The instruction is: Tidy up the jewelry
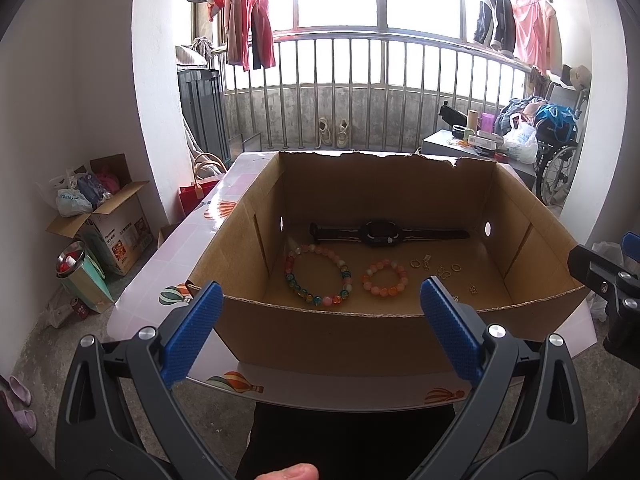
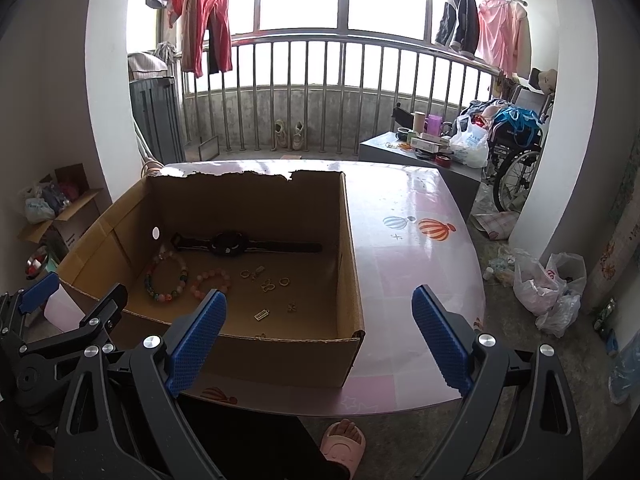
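A pink surface (image 2: 412,264) carries an open cardboard box (image 1: 360,336), straight ahead of the left tool (image 1: 320,304) and ahead-left of the right tool (image 2: 318,312). Both tools hang empty, fingers spread apart. Inside the box, farthest from them, lies a black watch (image 1: 378,234); nearer, a large bead bracelet (image 1: 318,274), a small one (image 1: 385,278), then tiny gold rings (image 1: 438,270).

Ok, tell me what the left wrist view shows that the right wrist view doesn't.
Only the left wrist view shows the box's right inner wall with its round hole.

Only the right wrist view shows the small rectangular gold charm and the bare tabletop right of the box.

Both show the cardboard box, the black watch, two bead bracelets and both open tools, left and right.
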### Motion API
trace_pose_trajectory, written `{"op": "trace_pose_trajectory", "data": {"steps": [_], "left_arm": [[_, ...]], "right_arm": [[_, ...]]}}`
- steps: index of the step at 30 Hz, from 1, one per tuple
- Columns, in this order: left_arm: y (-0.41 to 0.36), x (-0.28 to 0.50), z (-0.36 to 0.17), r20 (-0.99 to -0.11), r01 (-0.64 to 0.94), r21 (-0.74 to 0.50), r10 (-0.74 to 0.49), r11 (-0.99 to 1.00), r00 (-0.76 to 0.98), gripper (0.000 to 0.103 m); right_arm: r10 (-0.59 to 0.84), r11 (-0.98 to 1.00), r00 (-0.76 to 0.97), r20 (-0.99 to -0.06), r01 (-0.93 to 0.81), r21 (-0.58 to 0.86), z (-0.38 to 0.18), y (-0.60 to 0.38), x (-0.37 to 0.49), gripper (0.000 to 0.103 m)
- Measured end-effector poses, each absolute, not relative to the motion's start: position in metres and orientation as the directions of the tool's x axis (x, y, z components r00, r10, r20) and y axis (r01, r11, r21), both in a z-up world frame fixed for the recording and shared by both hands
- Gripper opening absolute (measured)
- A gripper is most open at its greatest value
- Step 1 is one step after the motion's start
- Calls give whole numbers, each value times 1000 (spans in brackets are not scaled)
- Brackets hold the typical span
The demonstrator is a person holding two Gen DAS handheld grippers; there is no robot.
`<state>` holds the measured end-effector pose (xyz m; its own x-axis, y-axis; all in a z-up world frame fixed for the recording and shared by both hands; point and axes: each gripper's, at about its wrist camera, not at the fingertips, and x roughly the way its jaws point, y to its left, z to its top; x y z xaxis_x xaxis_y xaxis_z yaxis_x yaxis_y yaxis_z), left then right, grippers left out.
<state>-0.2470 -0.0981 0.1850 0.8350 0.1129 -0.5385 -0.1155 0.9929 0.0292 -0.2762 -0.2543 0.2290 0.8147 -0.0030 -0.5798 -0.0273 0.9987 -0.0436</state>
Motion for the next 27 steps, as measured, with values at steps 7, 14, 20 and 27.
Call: {"op": "trace_pose_trajectory", "data": {"steps": [7, 14, 20, 27], "left_arm": [[-99, -247, 185, -539, -116, 29, 113, 993, 835, 96], [-99, -247, 185, -538, -116, 29, 114, 993, 835, 96], [-99, -247, 185, -538, -117, 29, 114, 993, 835, 95], [-102, -247, 187, -527, -119, 46, 126, 992, 840, 96]], "right_arm": [[-2, 999, 815, -579, -30, -45, 230, -254, -277, 91], [-3, 998, 815, -579, -30, -48, 230, -253, -277, 91], [-4, 999, 814, -581, -27, -45, 229, -253, -277, 91], [-5, 999, 813, -582, -25, -43, 229, -255, -276, 91]]}}
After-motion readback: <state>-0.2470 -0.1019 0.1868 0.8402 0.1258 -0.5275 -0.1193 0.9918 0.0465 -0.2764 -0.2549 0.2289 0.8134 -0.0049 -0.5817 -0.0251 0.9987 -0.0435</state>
